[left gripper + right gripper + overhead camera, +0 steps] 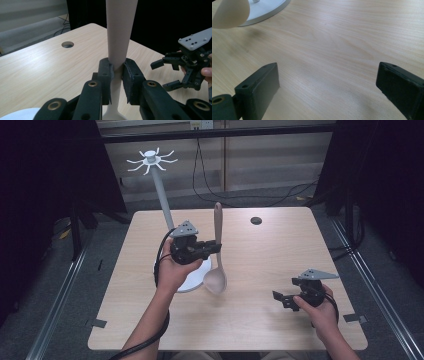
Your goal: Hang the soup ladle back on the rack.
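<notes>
At table centre: left gripper (216,247) clamps smooth beige spoon (217,251) upright.
Hidden: spoon handle top cut off in left gripper view.
Right gripper (281,300): jaws wide, empty.

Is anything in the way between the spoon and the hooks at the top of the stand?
Nothing visible. The left gripper holds the spoon upright beside the stand; the space up to the hooks looks open, and the right gripper is far off.

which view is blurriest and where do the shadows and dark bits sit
Right gripper view: the spoon bowl at top left is soft, with a faint shadow on the table beneath. Left gripper view: the near left gripper is slightly blurred against a black backdrop. High view: evenly lit table, dark surroundings at both sides.
</notes>
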